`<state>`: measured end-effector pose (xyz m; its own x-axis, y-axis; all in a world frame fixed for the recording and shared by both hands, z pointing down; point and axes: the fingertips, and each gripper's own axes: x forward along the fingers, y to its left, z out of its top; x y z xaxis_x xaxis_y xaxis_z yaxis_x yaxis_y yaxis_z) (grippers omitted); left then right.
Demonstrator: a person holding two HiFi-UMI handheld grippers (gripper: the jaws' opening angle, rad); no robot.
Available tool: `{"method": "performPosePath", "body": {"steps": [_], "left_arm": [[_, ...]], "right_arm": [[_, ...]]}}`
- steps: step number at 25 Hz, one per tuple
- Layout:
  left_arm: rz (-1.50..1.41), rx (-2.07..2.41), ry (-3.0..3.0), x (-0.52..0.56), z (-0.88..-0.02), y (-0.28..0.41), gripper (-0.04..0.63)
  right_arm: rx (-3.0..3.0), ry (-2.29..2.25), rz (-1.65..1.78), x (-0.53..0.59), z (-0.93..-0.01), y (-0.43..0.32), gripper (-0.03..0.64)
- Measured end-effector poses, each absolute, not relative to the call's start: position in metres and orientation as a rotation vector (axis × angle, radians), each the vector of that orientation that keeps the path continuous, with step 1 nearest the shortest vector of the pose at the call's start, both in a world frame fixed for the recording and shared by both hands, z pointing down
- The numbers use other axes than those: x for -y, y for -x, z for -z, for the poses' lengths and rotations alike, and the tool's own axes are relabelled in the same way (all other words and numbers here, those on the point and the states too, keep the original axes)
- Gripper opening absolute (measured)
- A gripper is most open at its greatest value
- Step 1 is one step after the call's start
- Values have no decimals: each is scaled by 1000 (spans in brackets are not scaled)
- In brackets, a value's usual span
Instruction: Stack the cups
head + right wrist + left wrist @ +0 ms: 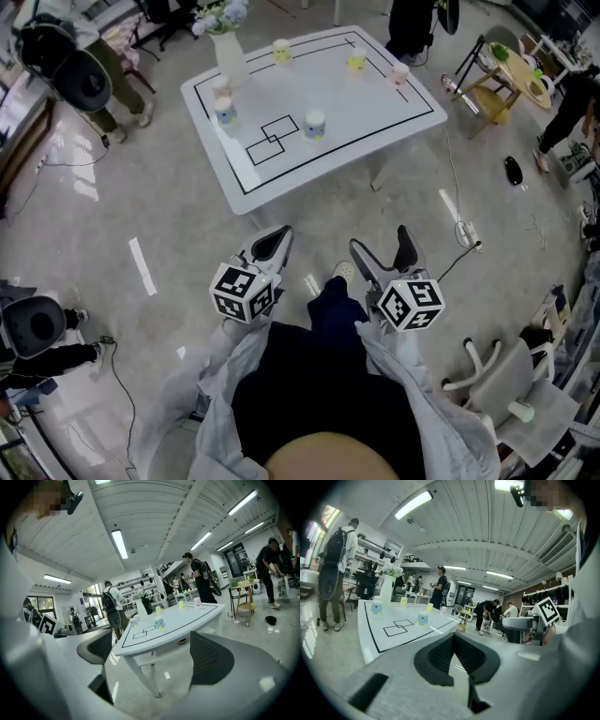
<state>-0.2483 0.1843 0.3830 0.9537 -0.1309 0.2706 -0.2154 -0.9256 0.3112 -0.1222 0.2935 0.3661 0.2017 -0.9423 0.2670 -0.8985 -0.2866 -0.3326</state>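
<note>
Several small cups stand apart on the white table [375, 127]: a blue one [315, 125] beside the drawn squares, another blue one [225, 112], a pale one [221, 87], two yellow ones [282, 51] [356, 62] and a pink one [400, 73]. Both grippers are held low over the floor, well short of the table. My left gripper [275, 244] has its pads pressed together on nothing [453, 639]. My right gripper [384, 249] stands open and empty [152, 656]. The nearest blue cup [423, 618] [160, 622] shows in both gripper views.
A tall white vase [230, 54] with flowers stands at the table's far left corner. A person with a backpack [80, 66] is at the upper left. A wooden side table [497, 84], a floor cable with a power strip [467, 232] and a grey chair [511, 384] are to the right.
</note>
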Motion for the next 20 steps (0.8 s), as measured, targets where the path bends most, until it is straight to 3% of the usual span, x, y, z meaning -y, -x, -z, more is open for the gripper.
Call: {"method": "performPosePath", "body": {"steps": [11, 20], "left_arm": [[-288, 461, -2729, -136, -380, 108, 0], [-309, 564, -2700, -118, -386, 73, 0]], "right_arm": [[-1978, 2240, 659, -234, -366, -32, 522], [-2088, 2151, 659, -201, -367, -77, 518]]}}
